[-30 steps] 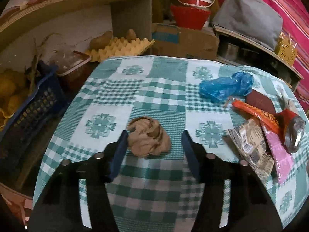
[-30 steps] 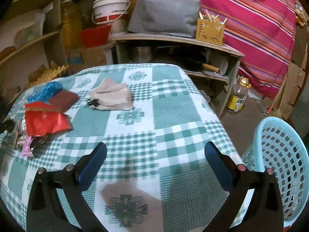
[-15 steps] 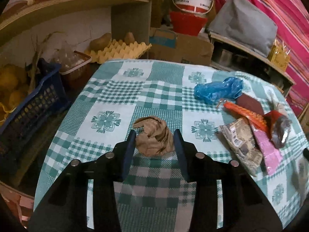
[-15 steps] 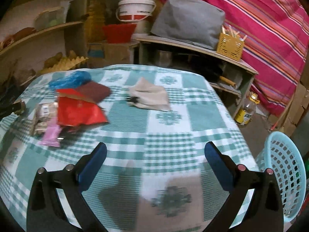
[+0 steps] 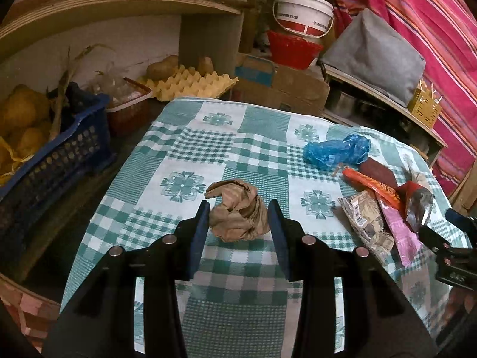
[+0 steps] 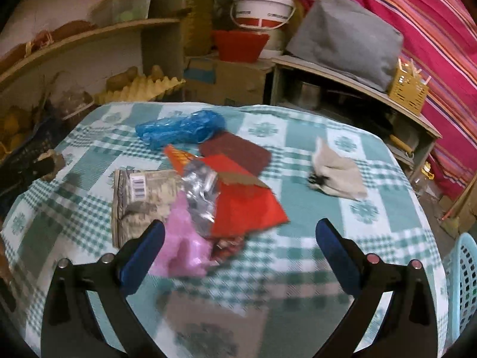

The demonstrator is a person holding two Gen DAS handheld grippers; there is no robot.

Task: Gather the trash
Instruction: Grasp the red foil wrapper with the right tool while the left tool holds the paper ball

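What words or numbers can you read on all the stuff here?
None can be read for sure.
White bucket: dark print on its band, too small to read.
Grey-brown wrapper: a barcode and print, too blurred.
Orange wrapper: yellow lettering, too small.
Cardboard box: blue label, no readable text.
Left claw, shut on the crumpled brown paper: no writing on either.

Dim, warm light over a crowded storeroom corner. The bench (image 5: pixel 184 149) wears a green-and-white checked cloth. Behind it, a curved wooden shelf (image 5: pixel 119 6) along a pale wall, an egg tray (image 5: pixel 190 85) with potatoes, a white bucket (image 5: pixel 304 15) above a red bowl (image 5: pixel 290 49). Right of the bench, a low wooden shelf (image 6: pixel 342 80), then striped pink cloth (image 6: pixel 441 29).
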